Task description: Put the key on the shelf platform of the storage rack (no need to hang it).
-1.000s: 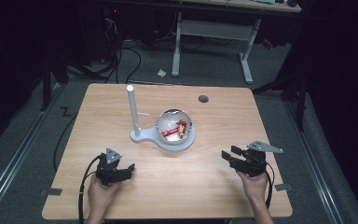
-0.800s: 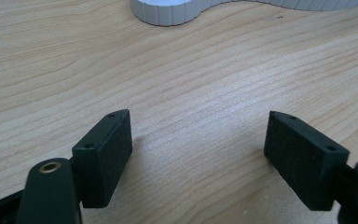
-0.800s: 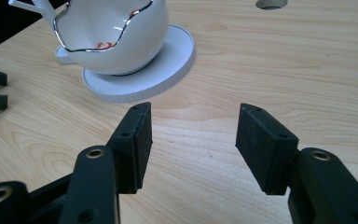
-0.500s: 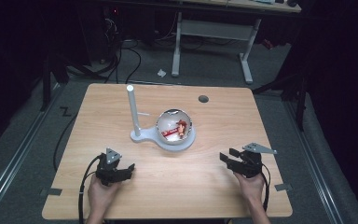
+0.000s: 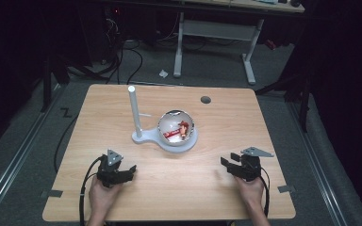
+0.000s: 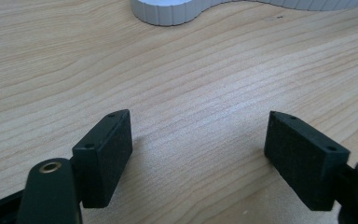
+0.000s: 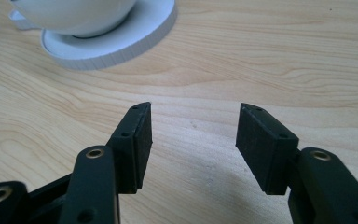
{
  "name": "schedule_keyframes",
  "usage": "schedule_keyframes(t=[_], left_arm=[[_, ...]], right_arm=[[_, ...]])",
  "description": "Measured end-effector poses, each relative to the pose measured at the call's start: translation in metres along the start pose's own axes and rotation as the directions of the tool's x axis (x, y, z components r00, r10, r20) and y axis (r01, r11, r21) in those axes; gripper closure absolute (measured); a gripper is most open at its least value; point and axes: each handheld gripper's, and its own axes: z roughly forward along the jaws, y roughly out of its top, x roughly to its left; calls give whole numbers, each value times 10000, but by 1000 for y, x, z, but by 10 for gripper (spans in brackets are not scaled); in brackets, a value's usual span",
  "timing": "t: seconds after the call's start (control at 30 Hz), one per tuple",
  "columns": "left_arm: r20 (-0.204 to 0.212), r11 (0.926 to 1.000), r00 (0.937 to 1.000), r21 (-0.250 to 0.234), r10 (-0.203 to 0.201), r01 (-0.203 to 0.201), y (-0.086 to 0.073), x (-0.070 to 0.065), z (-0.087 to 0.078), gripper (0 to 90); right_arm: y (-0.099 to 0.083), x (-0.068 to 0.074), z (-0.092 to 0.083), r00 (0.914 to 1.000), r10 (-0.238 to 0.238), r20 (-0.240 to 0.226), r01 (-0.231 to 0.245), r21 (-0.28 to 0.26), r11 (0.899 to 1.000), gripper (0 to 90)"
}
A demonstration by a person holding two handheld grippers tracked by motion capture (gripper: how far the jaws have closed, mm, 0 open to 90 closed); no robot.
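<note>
Desk [image 5: 226, 188], light wood, rectangular, is carrying one assembly near its middle and two grippers along its near edge. White stand [image 5: 169, 141]: a flat base with a round pad at the right and a smaller lobe at the left, from which an upright post [image 5: 135, 110] is rising; the base's long axis is running left to right across the desk. Bowl [image 5: 176, 125], white and round, is sitting on the round pad and is holding small red and brown items [image 5: 178, 130], too small to identify. Left gripper [image 5: 129, 170] is resting low on the near left of the desk with its jaws spread wide and nothing between them; in the left gripper view the stand's ribbed edge [image 6: 168, 11] is lying far ahead and slightly left of the gap. Right gripper [image 5: 228, 162] is resting on the near right, jaws likewise spread and empty; in the right gripper view the bowl [image 7: 74, 14] and pad [image 7: 116, 37] are lying ahead and to the left of the gap. Key relation: the bowl is lying farther into the desk than both grippers and between them, offset toward the right end of the stand, so the right gripper is judged slightly nearer to the bowl, the left gripper nearer to the post.
</note>
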Motion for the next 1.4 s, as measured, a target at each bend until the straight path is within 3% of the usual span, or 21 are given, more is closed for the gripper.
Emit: schedule_keyframes(t=[0.2,0.83,0.9,0.97,1.4], left_arm=[[-2,10000,10000,-1,4,-4,0,0,0,235],[-16,10000,10000,-6,5,-6,0,0,0,234],[-16,10000,10000,-6,3,-3,0,0,0,234],[-18,10000,10000,-6,4,-4,0,0,0,234],[-24,10000,10000,-8,-3,3,0,0,0,234]], right_arm=[[-6,0,9,9992,-219,331,209,313,9993,458],[-12,5,21,9946,-732,732,676,764,9948,426],[-12,7,22,9914,-973,871,901,831,9925,418],[-12,12,23,9828,-1466,1127,1361,956,9861,404],[-12,12,23,9841,-1392,1099,1288,972,9869,390]])
